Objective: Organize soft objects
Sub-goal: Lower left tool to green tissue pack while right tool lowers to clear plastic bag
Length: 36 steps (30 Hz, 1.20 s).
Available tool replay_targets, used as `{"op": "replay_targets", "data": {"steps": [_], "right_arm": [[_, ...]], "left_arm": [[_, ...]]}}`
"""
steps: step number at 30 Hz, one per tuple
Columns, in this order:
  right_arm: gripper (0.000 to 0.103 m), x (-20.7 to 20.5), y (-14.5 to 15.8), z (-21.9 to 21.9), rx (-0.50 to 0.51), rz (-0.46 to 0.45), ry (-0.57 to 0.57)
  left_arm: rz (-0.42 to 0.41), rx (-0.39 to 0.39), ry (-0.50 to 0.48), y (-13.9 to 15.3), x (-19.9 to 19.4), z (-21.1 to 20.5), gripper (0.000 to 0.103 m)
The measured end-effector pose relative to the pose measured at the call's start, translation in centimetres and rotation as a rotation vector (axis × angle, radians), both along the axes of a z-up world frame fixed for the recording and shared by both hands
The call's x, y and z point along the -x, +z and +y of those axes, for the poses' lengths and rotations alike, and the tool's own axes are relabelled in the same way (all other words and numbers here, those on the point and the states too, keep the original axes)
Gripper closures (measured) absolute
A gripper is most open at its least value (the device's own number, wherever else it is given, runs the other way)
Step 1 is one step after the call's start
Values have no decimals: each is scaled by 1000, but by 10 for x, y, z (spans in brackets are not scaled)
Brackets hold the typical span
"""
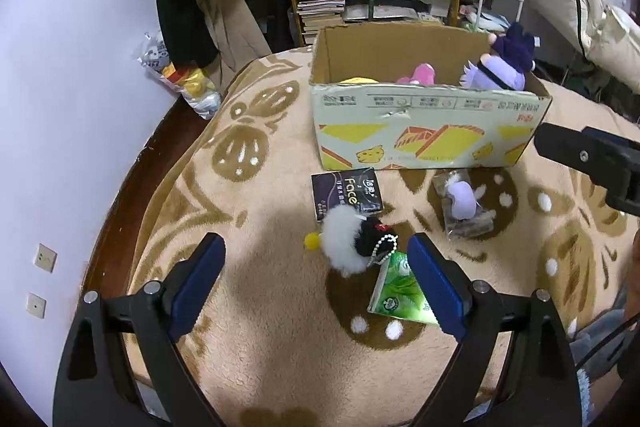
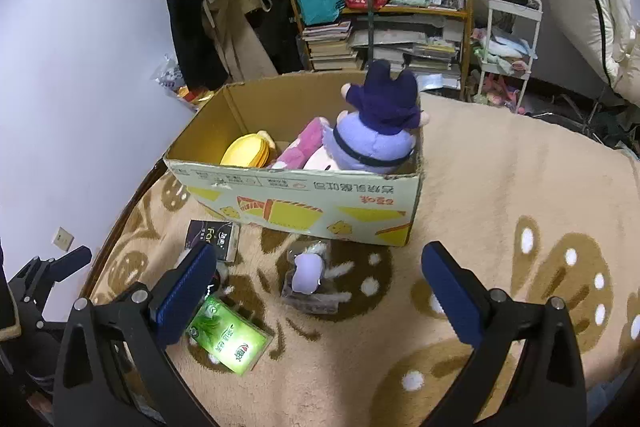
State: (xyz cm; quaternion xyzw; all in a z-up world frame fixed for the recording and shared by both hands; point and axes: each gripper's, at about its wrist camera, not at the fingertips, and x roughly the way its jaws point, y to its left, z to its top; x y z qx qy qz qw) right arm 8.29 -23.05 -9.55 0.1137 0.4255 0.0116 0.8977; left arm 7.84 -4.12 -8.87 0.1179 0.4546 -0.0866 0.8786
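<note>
The cardboard box (image 2: 304, 199) on the blanket (image 2: 500, 187) hides most of its plush toys; a purple doll (image 2: 376, 135) pokes above the rim. Before it lie a bagged lilac plush (image 1: 462, 199) and a white-and-black fluffy keychain (image 1: 352, 241) (face unclear). Left gripper (image 1: 316, 263) and right gripper (image 2: 316, 287) both gape, empty.

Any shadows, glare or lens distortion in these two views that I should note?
Left wrist view: a dark shadow lies across the blanket between the open left tongs, and the green tissue pack glares at its lower edge. Right wrist view: the same pack is blown out at its near corner. Both views: fisheye bends the cardboard box and darkens the corners.
</note>
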Motion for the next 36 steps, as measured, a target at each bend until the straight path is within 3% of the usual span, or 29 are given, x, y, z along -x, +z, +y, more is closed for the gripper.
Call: {"op": "replay_targets", "data": {"steps": [12, 17, 28, 36], "right_arm": [[0, -15, -23, 9, 19, 96, 55], [0, -21, -30, 11, 32, 117, 77], [0, -35, -59, 17, 52, 197, 98], [1, -47, -87, 15, 34, 255, 125]], "left_arm": [[20, -18, -9, -20, 3, -19, 12], [33, 12, 3, -29, 1, -25, 12], [100, -20, -93, -56, 8, -53, 12], [183, -43, -98, -81, 4, -61, 12]]}}
